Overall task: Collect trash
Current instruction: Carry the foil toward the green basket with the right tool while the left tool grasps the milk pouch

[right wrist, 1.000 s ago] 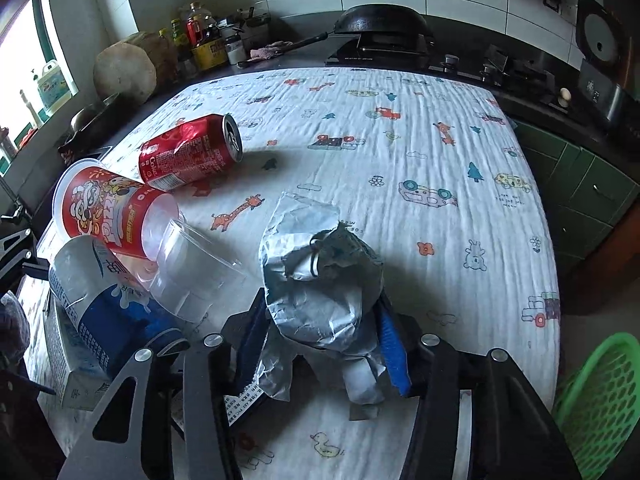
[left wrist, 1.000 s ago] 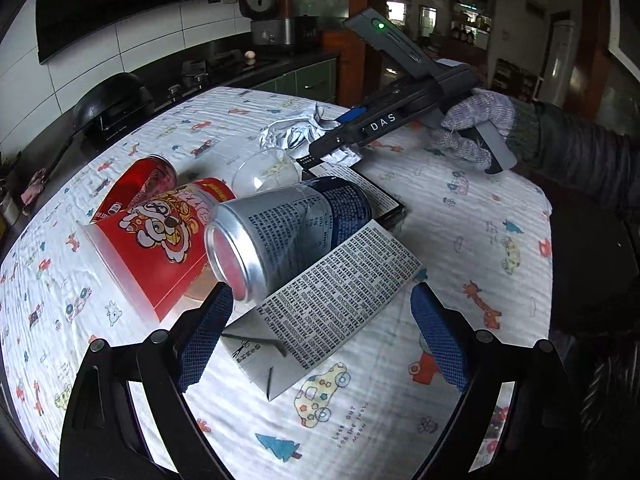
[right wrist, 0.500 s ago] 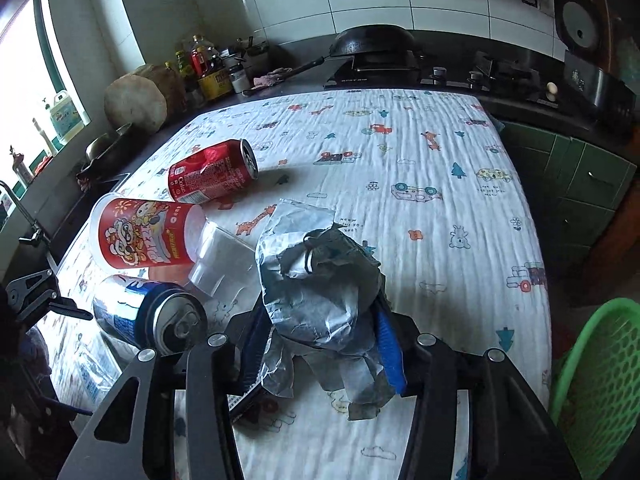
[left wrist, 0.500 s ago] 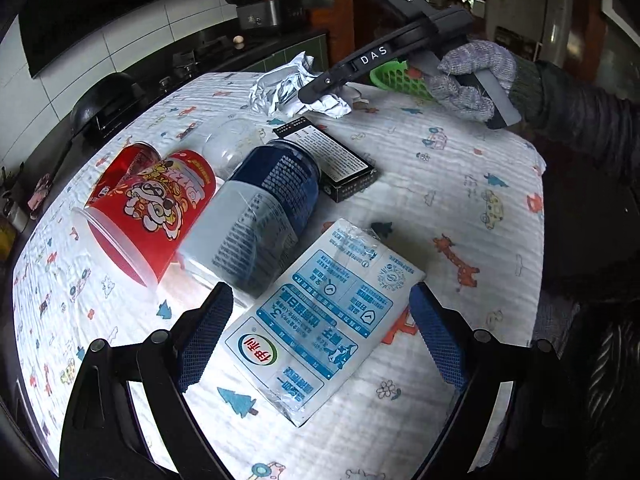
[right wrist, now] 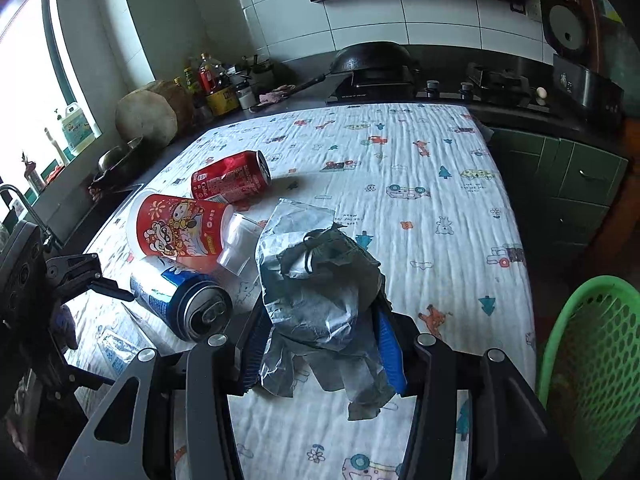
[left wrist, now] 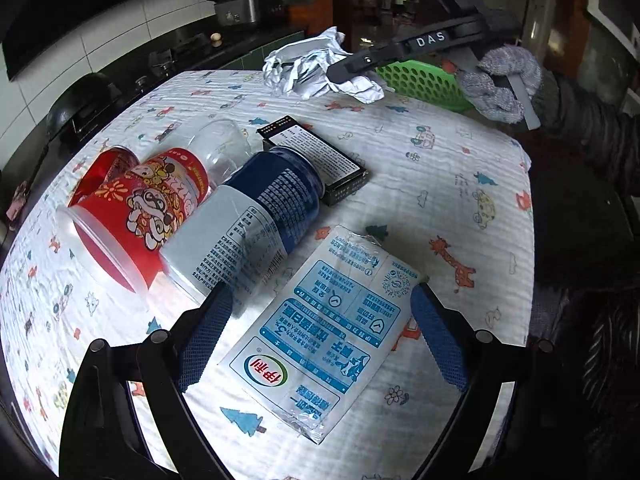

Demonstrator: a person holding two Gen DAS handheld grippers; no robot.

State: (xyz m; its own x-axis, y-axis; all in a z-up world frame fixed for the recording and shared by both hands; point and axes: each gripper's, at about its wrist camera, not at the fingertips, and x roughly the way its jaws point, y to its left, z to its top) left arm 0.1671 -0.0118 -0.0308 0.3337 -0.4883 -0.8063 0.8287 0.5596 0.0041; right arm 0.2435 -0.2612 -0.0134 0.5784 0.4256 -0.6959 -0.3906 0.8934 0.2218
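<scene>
My right gripper (right wrist: 320, 340) is shut on a crumpled silver wrapper (right wrist: 316, 280) and holds it above the table, near the green basket (right wrist: 592, 360). The left wrist view shows that wrapper (left wrist: 308, 68) in front of the basket (left wrist: 424, 80). My left gripper (left wrist: 320, 316) stands open over a flat blue-and-white milk pack (left wrist: 328, 340), with its pads apart from the pack. Lying beside the pack are a blue-and-white can (left wrist: 248, 232), a red printed cup (left wrist: 140, 216), a red can (left wrist: 108, 164), a clear plastic cup (left wrist: 220, 144) and a black box (left wrist: 316, 156).
The table wears a white cloth with cartoon prints (right wrist: 420, 184). Behind it runs a dark counter with a wok (right wrist: 372, 64), a stove, bottles and a rice cooker (right wrist: 576, 64). A gloved hand (left wrist: 500, 80) holds the right gripper. The basket stands off the table's right edge.
The right gripper has risen with the wrapper and moved toward the green basket. The blue can has come off the milk pack and now lies on its side by the red cup.
</scene>
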